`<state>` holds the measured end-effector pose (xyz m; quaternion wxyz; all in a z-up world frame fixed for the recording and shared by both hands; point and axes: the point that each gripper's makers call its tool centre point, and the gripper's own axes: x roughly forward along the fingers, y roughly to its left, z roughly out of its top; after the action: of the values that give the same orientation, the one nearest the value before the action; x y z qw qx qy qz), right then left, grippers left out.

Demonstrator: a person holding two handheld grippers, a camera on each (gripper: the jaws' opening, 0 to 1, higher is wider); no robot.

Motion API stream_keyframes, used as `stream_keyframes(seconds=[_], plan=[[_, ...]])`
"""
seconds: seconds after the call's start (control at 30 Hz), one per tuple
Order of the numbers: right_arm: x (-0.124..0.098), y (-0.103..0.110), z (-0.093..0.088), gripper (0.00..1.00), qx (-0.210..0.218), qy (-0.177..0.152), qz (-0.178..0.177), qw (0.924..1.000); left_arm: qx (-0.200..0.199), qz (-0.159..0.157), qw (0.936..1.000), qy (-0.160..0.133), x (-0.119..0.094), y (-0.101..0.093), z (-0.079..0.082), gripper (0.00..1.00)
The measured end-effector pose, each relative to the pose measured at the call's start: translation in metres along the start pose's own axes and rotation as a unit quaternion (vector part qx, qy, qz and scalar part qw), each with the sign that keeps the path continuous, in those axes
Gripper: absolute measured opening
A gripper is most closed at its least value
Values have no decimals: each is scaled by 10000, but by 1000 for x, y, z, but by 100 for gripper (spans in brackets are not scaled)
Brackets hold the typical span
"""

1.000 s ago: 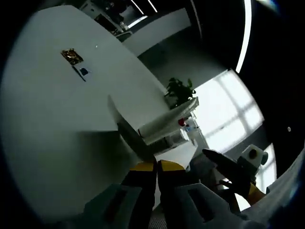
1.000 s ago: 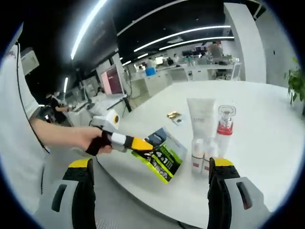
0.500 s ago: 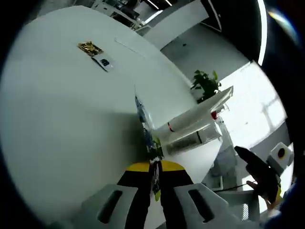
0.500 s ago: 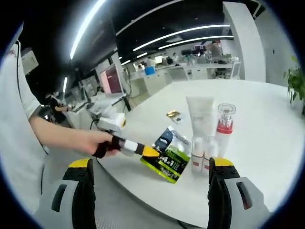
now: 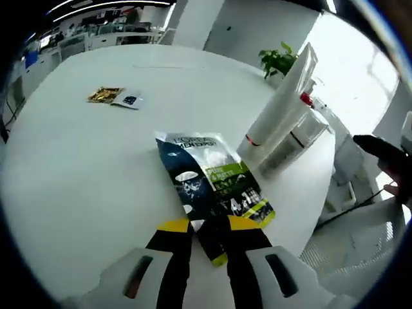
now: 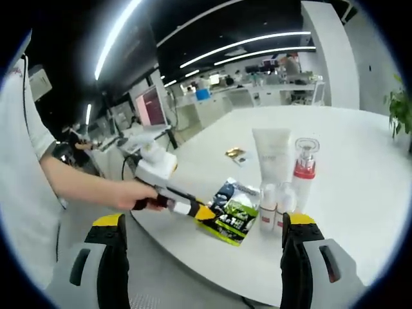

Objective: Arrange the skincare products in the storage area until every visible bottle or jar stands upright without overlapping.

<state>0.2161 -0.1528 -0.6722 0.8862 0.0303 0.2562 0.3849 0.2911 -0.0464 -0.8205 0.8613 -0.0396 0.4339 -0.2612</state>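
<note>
A dark blue and green sachet pouch (image 5: 209,183) lies flat on the white table (image 5: 77,167), and my left gripper (image 5: 209,226) is shut on its near edge. Right of it, a white tube (image 5: 278,103) stands beside a clear pump bottle (image 5: 297,132) with a red collar. In the right gripper view, the left gripper (image 6: 193,209) holds the pouch (image 6: 230,211) just left of the tube (image 6: 273,161), the pump bottle (image 6: 304,168) and two small white bottles (image 6: 275,207). All of these stand upright. My right gripper (image 6: 205,222) is open and empty, off the table's near edge.
Two small flat sachets (image 5: 116,96) lie farther back on the table (image 6: 360,161). A person's forearm (image 6: 84,187) reaches in from the left. A potted plant (image 5: 279,59) stands beyond the far edge. The right gripper (image 5: 386,158) shows off the table's right side.
The left gripper has lowered and turned the pouch from edge-on and raised to flat on the table, closer to the small bottles. The right gripper has stayed still and open.
</note>
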Motion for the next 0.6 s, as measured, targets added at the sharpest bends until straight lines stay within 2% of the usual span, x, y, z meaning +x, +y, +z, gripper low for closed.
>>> stream_keyframes(seconds=[0.1, 0.2, 0.43, 0.6], plan=[[0, -1, 0, 100, 6, 2, -1, 10000, 185, 107, 9997, 68, 1, -1, -3, 14], [0, -1, 0, 100, 9, 7, -3, 10000, 355, 190, 9991, 116, 1, 9, -3, 15], [0, 0, 0, 100, 14, 8, -9, 10000, 540, 246, 9981, 177, 2, 13, -2, 15], [0, 0, 0, 100, 23, 8, -5, 10000, 527, 225, 9982, 179, 2, 12, -2, 17]])
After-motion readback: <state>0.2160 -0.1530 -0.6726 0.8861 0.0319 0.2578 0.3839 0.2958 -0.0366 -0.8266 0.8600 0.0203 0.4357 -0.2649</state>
